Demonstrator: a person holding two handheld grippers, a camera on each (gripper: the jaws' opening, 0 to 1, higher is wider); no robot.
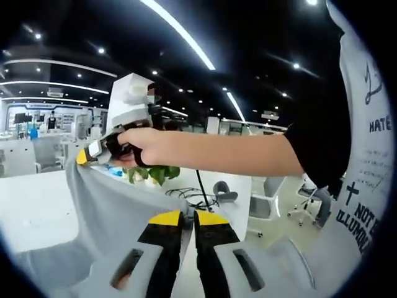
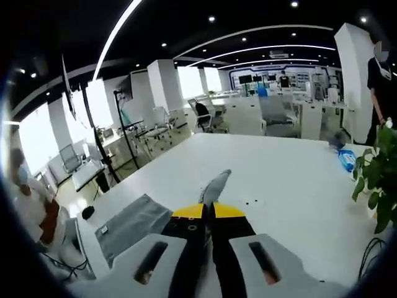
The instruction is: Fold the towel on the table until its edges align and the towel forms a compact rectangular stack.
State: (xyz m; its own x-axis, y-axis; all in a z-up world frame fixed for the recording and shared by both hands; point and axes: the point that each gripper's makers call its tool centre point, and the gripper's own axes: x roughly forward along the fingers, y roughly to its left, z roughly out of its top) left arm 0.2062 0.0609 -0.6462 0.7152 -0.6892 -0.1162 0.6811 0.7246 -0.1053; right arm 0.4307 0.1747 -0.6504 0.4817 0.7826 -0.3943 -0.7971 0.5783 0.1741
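Now one towel (image 1: 118, 211), two grippers (image 1: 187, 218) (image 2: 208, 212) clamping it

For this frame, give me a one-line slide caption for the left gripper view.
Left gripper and right gripper each pinch the grey towel, lifting it above the white table.

One grey towel (image 1: 118, 211), two claws, one plant (image 2: 377, 171), perhaps one bottle (image 2: 347, 159).

In the left gripper view, the left yellow-tipped black gripper (image 1: 188, 218) has its jaws pressed together. Beyond it, a bare forearm (image 1: 229, 152) reaches across, hand (image 1: 139, 146) gripping the right gripper (image 2: 208, 211), jaws likewise closed.
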